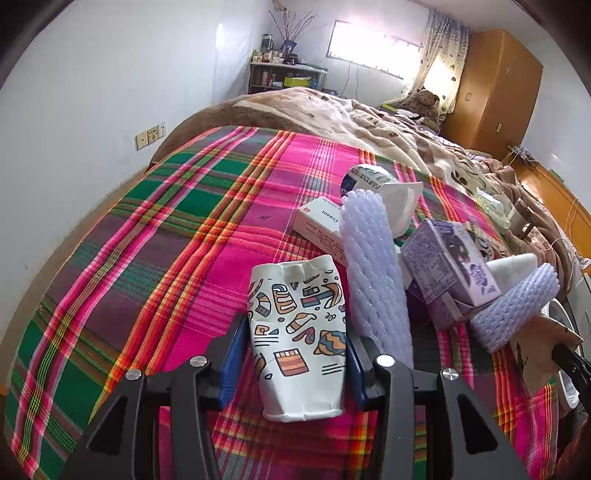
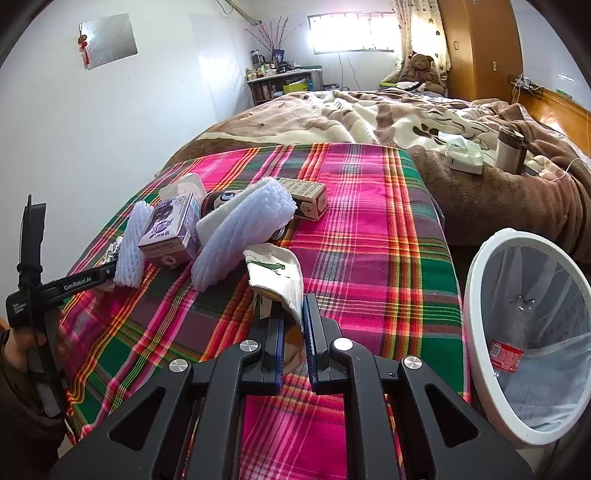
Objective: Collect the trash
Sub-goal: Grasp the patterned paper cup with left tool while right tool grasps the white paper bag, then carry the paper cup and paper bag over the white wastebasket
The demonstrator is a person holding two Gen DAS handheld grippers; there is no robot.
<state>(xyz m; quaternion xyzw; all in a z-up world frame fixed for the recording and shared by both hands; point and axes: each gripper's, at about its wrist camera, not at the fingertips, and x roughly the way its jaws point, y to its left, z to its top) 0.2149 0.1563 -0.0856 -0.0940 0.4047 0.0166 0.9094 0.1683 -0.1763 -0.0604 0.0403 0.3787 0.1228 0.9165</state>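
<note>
The left gripper (image 1: 297,354) is pointed down over the plaid cloth (image 1: 155,236), and a crushed patterned cup (image 1: 297,332) is clamped between its blue pads (image 1: 231,363). From the right wrist view this gripper (image 2: 110,273) is seen at the left edge of the cloth (image 2: 354,229), held by a hand (image 2: 22,343) in a dark sleeve.

The right gripper (image 2: 293,332) is likewise tilted down, near the cloth's near edge; its fingers are closed on a crumpled white cup (image 2: 277,277) printed with a green figure.

A heap of trash is gathered toward one side of the cloth: two rolls of foam net (image 1: 373,273), a purple carton (image 1: 447,266), a white box (image 1: 321,225) and a white tub (image 1: 384,192). In the right view a brown box (image 2: 304,197) is seen at the heap's far side.

The cloth is spread over the foot of a bed; beyond its far edge a brown and cream blanket (image 2: 388,114) is rumpled. A white bin (image 2: 480,332) with a clear liner is placed just off the cloth's right edge, and a red-labelled wrapper (image 2: 506,356) is seen inside it. White walls, a bright window (image 2: 351,35), a cluttered shelf (image 2: 280,79), a teddy bear (image 2: 421,68) and a wooden wardrobe (image 2: 480,48) are seen at the far end of the room.
</note>
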